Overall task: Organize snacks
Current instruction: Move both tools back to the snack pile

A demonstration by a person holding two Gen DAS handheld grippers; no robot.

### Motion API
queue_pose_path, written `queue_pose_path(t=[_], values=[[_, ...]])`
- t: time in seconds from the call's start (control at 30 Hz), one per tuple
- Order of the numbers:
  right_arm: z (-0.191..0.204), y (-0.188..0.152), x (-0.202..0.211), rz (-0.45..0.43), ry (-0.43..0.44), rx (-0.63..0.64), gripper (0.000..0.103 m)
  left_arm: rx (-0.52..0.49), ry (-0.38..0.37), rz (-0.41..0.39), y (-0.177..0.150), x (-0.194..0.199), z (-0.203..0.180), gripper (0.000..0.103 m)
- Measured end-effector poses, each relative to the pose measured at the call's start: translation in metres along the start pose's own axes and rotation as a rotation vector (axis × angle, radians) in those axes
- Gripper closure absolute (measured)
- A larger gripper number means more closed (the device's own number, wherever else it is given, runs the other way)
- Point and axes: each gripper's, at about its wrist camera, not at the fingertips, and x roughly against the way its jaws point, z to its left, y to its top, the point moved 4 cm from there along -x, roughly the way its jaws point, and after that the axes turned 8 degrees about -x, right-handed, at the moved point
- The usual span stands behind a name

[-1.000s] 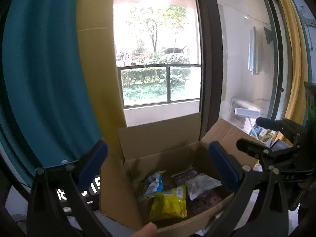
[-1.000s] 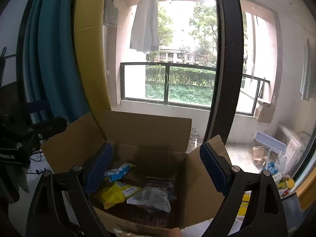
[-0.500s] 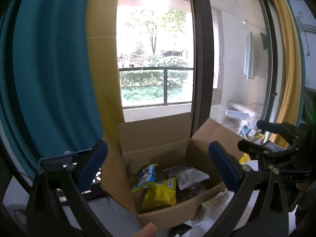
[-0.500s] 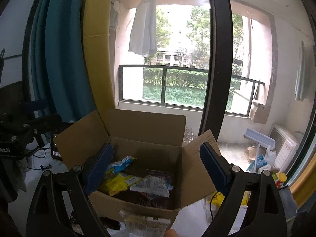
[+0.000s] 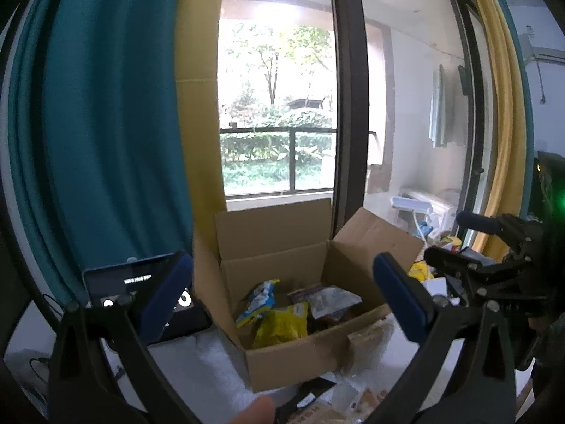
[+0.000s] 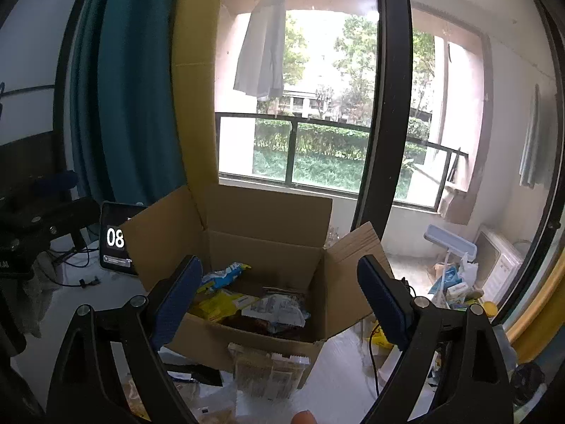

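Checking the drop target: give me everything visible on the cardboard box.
The cardboard box is plain brown corrugated, upright on the white tabletop, with its top open. Its back and side flaps stand up and splay outward. Inside lie loose snack packets: a blue one, a yellow one and a silvery one. A clear packet leans against its front wall. Neither gripper touches it.

Open cardboard box (image 6: pixel 268 226) holding snack packets

The flaps are folded outward and upright. Inside, a blue-and-white packet (image 6: pixel 226 271) is propped at the left wall, a yellow packet (image 6: pixel 220 304) lies below it, and a grey-white packet (image 6: pixel 279 307) rests toward the middle over dark wrappers. A clear packet of biscuits (image 6: pixel 266 374) is leaned against the box's front wall outside.
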Motion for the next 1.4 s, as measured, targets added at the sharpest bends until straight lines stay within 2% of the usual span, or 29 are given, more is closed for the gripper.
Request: queue_pose_path(t=[0.47,0.73,0.97,1.17,1.4], values=[[0.028,-0.017,0.054,-0.009,0.023,0.009,0.011,0.002,-0.041,0.013,-0.024,0.041,-0.011,0.000],[0.033,-0.033,0.076,-0.006,0.040,0.004,0.011,0.010,-0.064,0.040,-0.054,0.062,-0.024,0.000],[0.026,-0.070,0.090,0.040,0.049,-0.005,0.011,0.012,-0.084,0.116,-0.099,0.070,-0.035,0.000],[0.018,-0.110,0.089,0.113,0.035,0.004,0.011,0.050,-0.114,0.224,-0.149,0.058,-0.034,0.000],[0.007,-0.158,0.075,0.219,0.063,-0.076,0.011,0.078,-0.153,0.313,-0.198,0.045,-0.034,0.000]])
